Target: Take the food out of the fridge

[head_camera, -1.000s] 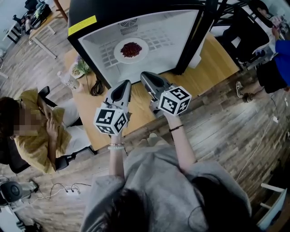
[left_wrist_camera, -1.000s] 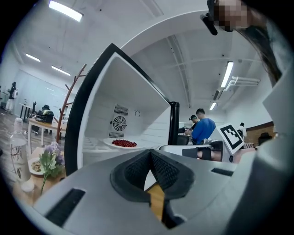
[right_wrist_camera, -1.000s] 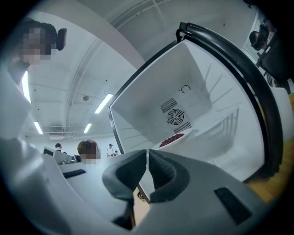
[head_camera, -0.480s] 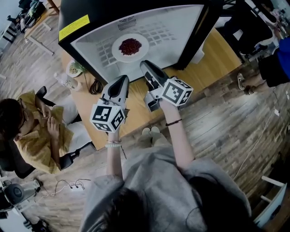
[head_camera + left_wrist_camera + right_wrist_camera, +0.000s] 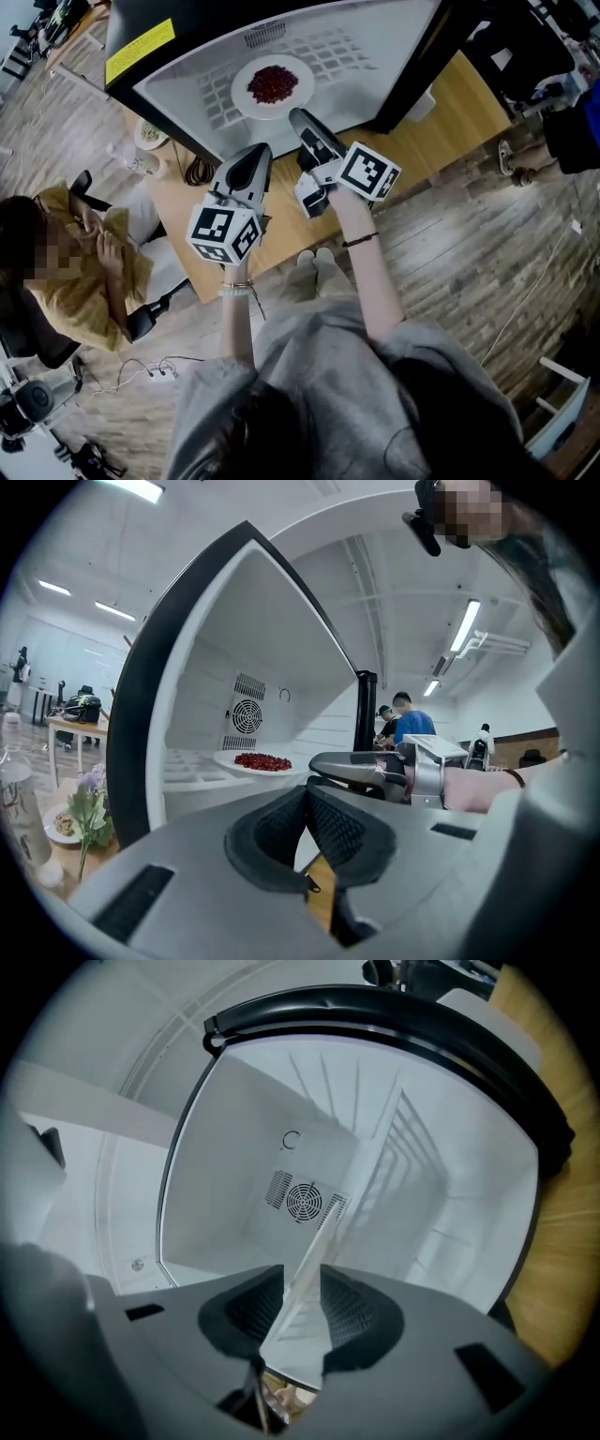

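A white plate of red food sits on the shelf inside the open fridge. It also shows in the left gripper view, plate, far ahead of the jaws. My left gripper is shut and empty in front of the fridge opening, its pads meeting in its own view. My right gripper reaches to the fridge's front edge, just below the plate. Its jaws have just been opening and stand open with nothing held; only the white shelf edge shows beyond the gap.
The fridge stands on a wooden table. A bottle and a bowl and a black cable lie at the table's left end. A seated person in yellow is at the left; other people stand far right.
Both grippers have moved closer to the fridge opening. The right gripper has rolled, so its marker cube shows a different side, and it now reaches the fridge's front edge.
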The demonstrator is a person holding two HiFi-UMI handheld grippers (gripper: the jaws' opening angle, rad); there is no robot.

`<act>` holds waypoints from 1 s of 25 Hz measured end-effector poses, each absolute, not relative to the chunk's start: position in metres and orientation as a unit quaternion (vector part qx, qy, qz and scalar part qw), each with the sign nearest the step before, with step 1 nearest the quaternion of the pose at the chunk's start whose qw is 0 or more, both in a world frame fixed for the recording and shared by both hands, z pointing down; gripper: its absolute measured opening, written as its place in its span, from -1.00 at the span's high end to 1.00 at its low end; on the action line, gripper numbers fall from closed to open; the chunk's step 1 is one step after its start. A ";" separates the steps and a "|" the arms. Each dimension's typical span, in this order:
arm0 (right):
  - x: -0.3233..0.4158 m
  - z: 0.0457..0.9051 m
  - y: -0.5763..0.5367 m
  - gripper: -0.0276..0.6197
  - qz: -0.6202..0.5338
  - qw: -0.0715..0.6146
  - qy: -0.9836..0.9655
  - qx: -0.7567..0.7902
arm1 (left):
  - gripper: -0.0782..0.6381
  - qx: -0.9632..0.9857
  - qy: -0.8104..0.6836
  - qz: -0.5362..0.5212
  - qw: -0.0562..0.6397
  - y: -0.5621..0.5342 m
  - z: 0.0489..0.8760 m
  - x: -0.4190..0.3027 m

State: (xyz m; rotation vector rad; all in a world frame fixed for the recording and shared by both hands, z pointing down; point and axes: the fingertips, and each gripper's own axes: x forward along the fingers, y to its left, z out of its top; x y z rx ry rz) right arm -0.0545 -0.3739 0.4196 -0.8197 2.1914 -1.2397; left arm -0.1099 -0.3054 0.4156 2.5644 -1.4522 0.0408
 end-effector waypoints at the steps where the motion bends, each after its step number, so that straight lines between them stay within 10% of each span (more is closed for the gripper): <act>1: -0.056 0.420 -0.376 0.57 -0.462 0.250 0.797 -0.296 | 0.76 0.866 -0.491 0.014 0.097 -0.306 0.416 -0.111; 25: -0.070 0.428 -0.398 0.69 -0.602 0.328 0.679 -0.263 | 0.76 0.854 -0.511 0.022 0.094 -0.309 0.415 -0.124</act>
